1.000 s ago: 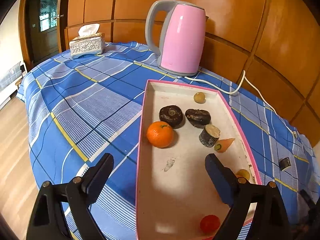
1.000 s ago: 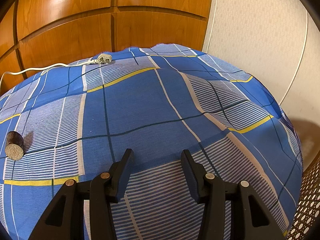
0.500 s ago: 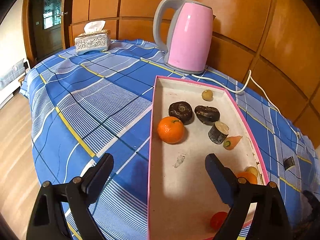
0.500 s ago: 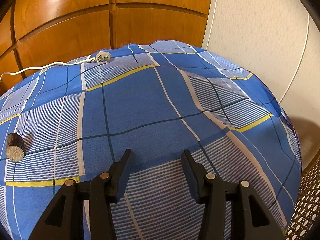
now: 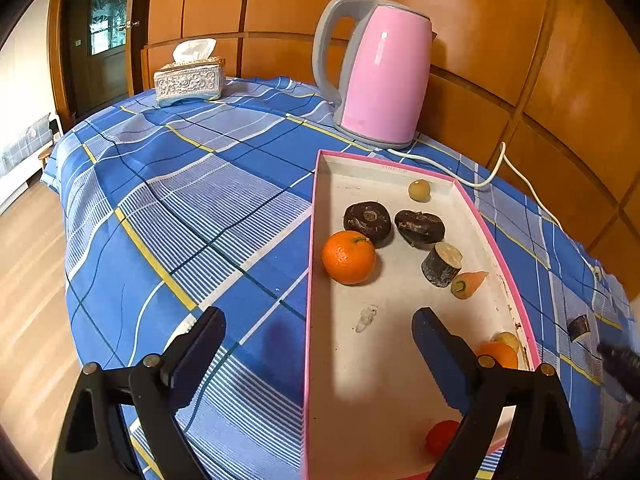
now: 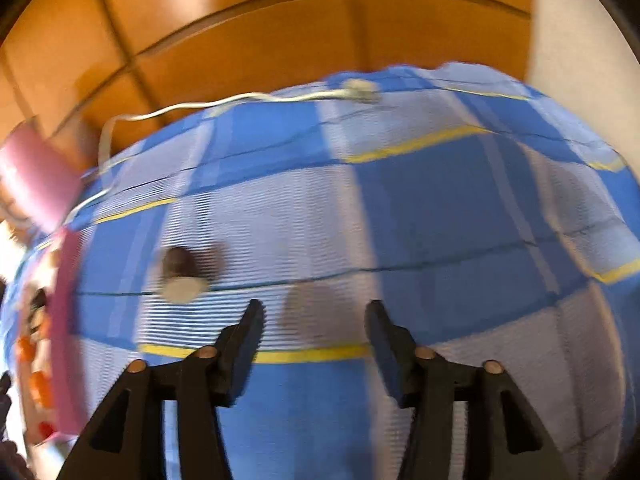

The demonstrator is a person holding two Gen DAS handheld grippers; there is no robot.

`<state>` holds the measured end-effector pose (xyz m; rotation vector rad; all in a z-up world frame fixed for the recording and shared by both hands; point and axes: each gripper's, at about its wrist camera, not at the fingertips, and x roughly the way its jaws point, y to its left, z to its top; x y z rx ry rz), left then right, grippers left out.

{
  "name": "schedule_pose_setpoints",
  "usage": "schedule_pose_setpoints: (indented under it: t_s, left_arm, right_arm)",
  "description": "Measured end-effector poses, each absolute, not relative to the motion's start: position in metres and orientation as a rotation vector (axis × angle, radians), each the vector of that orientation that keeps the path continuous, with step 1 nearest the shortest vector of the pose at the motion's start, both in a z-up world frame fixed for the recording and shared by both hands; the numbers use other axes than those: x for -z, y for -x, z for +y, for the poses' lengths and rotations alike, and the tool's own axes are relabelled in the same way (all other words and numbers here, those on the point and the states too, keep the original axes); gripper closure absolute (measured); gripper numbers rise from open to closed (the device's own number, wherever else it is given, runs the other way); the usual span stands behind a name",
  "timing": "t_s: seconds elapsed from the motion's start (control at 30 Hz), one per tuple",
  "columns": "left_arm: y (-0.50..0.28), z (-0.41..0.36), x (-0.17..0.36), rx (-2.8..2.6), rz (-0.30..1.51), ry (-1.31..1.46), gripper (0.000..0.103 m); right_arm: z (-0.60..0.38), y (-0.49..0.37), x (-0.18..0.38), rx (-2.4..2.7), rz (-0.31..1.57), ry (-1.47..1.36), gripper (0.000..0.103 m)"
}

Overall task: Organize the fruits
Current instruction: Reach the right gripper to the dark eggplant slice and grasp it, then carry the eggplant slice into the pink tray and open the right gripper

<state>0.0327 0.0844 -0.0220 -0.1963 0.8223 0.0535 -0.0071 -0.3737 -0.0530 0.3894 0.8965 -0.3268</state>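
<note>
A pink-rimmed white tray (image 5: 400,380) lies on the blue plaid tablecloth. In it are an orange (image 5: 349,257), two dark round fruits (image 5: 367,219), a dark cut piece (image 5: 441,264), a small carrot-like piece (image 5: 469,284), a yellowish ball (image 5: 419,190) and a red fruit (image 5: 440,436). My left gripper (image 5: 318,328) is open and empty over the tray's near left rim. A loose dark cut piece (image 6: 180,272) lies on the cloth right of the tray, also in the left wrist view (image 5: 579,327). My right gripper (image 6: 314,320) is open and empty, near and to the right of that piece.
A pink kettle (image 5: 380,80) stands behind the tray, its white cord (image 5: 488,176) running right along the wooden wall to a plug (image 6: 360,90). A tissue box (image 5: 189,80) sits at the far left. The table edge drops off at left to wooden floor.
My right gripper has swung quickly left, bringing the loose dark piece, the tray and the kettle into its blurred view. My left gripper has shifted a little left of the tray.
</note>
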Motion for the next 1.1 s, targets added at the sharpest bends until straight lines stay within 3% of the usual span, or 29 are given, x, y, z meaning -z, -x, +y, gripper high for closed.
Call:
schedule_pose_setpoints:
  t_s: [0.33, 0.4, 0.57, 1.1]
  left_arm:
    - [-0.029, 0.089, 0.021, -0.063, 0.82, 0.199, 0.008]
    - [-0.028, 0.091, 0.022, -0.068, 0.822, 0.2, 0.008]
    - [-0.027, 0.096, 0.025, -0.082, 0.831, 0.205, 0.008]
    - [-0.022, 0.101, 0.024, -0.083, 0.828, 0.226, 0.008]
  right_arm:
    - [-0.316, -0.057, 0.044, 0.166, 0.953, -0.179, 0.036]
    - [-0.306, -0.069, 0.057, 0.154, 1.034, -0.098, 0.067]
    - [-0.29, -0.07, 0.064, 0.17, 1.021, 0.05, 0.067]
    - [-0.287, -0.064, 0.061, 0.136, 0.996, 0.019, 0.067]
